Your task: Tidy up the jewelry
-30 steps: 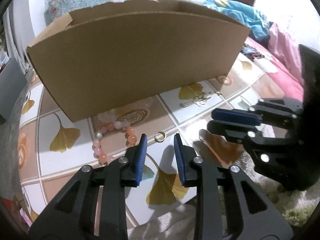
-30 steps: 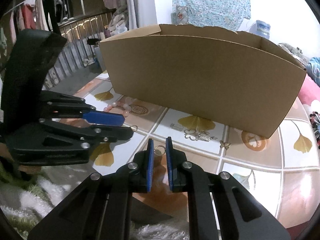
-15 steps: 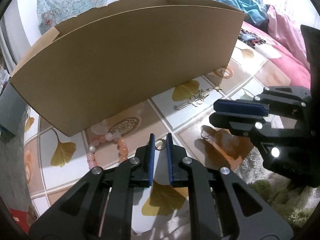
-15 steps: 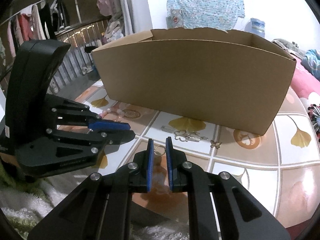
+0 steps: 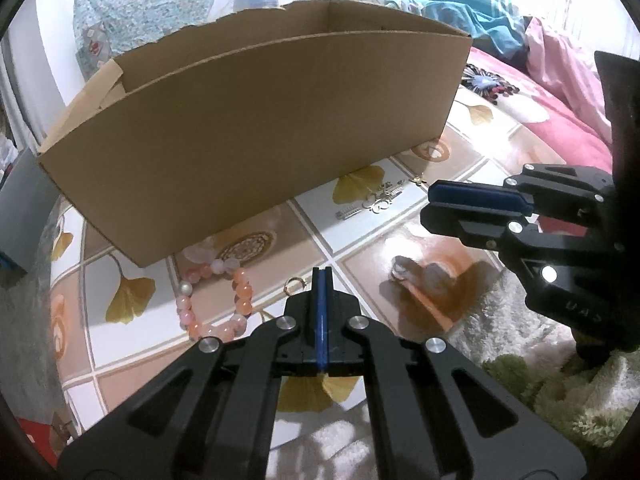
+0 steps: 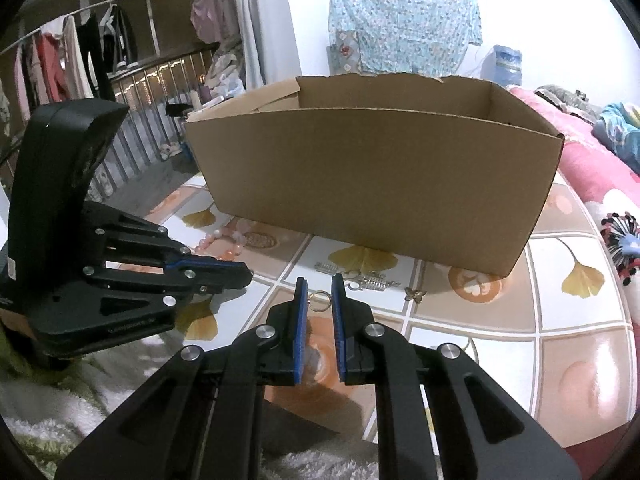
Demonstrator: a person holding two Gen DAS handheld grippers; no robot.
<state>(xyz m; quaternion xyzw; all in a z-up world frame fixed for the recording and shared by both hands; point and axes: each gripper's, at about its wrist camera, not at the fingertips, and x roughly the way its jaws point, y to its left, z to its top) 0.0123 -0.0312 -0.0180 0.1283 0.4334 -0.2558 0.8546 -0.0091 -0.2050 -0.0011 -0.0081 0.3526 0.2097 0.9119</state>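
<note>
My left gripper [image 5: 322, 274] is shut, its blue pads pressed together with nothing visible between them. A small gold ring [image 5: 295, 283] lies on the tiled table just left of its tips. A pink and orange bead bracelet [image 5: 240, 300] rests further left, in front of the open cardboard box [image 5: 260, 140]. My right gripper [image 6: 320, 300] is shut on a small thin ring [image 6: 319, 301] that spans the narrow gap between its pads. From the left wrist view, the right gripper [image 5: 428, 206] hovers above the table to the right.
A silver chain piece [image 6: 360, 276] and a butterfly charm [image 6: 416, 294] lie before the box [image 6: 380, 176]. The bracelet [image 6: 218, 240] shows past the left gripper [image 6: 248, 276]. Fluffy cloth [image 5: 540, 380] covers the near edge. Pink bedding [image 6: 592, 168] lies at right.
The left jaws have closed from well apart to fully together. The gold ring, between the tips half a second ago, now lies just left of them. The right gripper keeps its ring.
</note>
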